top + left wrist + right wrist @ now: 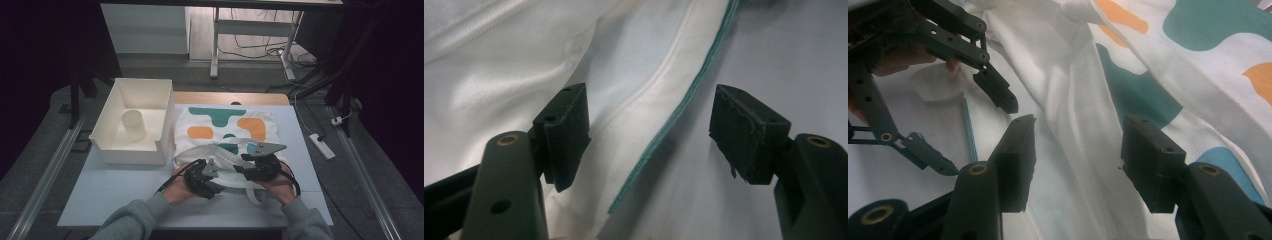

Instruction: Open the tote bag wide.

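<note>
Both grippers sit low at the near edge of the worktop (125,195), a hand behind each, working a white cloth bag (225,135) with teal and orange patches.

Left gripper (202,175): jaws wide apart, nothing gripped. In the left gripper view the bag's teal-piped edge (674,125) runs up between the two jaws, nearer the left one; white fabric lies under and beyond the left jaw, bare worktop under the right one. No pad touches cloth.

Right gripper (260,167): jaws about half open, nothing pinched. In the right gripper view a ridge of bunched white fabric (1073,100) passes through the gap, not pressed from either side; the printed panel lies beyond and to the right.

Judgement: step in hand looks like taking hold of the bag's edge. To do it well, the left gripper should lower until the piped edge sits centred between the pads, then close on one layer only. The right gripper should close on its fold and keep the cloth taut.

White bin (135,122) with a cup (134,122) inside stands well beyond the left jaws, untouched.
</note>
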`<state>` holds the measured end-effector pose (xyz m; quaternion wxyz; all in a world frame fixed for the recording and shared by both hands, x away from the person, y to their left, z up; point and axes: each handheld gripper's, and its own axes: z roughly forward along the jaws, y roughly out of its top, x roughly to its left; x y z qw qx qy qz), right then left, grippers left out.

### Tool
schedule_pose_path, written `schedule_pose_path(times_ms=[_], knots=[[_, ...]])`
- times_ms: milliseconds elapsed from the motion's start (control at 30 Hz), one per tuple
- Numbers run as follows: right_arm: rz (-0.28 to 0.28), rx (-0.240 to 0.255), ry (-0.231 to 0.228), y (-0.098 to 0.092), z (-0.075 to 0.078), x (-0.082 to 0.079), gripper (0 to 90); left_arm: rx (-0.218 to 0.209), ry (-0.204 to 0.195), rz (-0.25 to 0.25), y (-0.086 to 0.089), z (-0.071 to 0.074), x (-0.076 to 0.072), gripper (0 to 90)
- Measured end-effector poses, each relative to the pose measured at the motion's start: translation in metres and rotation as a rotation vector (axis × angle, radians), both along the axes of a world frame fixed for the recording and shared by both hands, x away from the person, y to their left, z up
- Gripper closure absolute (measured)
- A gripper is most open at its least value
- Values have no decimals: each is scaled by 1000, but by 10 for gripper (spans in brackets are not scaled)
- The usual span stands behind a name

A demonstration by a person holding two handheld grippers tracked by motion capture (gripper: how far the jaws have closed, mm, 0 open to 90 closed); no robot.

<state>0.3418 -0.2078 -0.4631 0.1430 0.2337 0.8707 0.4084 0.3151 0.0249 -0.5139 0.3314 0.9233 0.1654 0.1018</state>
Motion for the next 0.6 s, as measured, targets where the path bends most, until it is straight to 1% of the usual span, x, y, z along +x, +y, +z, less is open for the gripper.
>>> schedule_pose_path(times_ms=[167,400,467,533,600], knots=[[-1,-4,1,0,-1,1,475,21,5,5,-1,-3,1,327],[-6,-11,1,0,-3,1,474,57,-11,19,-1,-7,1,352],[-8,-19,-2,0,-3,1,474,65,-16,23,-1,-8,2,372],[-13,-29,-4,0,-4,1,474,82,-29,29,-1,-10,2,408],[-19,-42,-5,0,-5,2,476,75,-28,33,0,-10,3,434]])
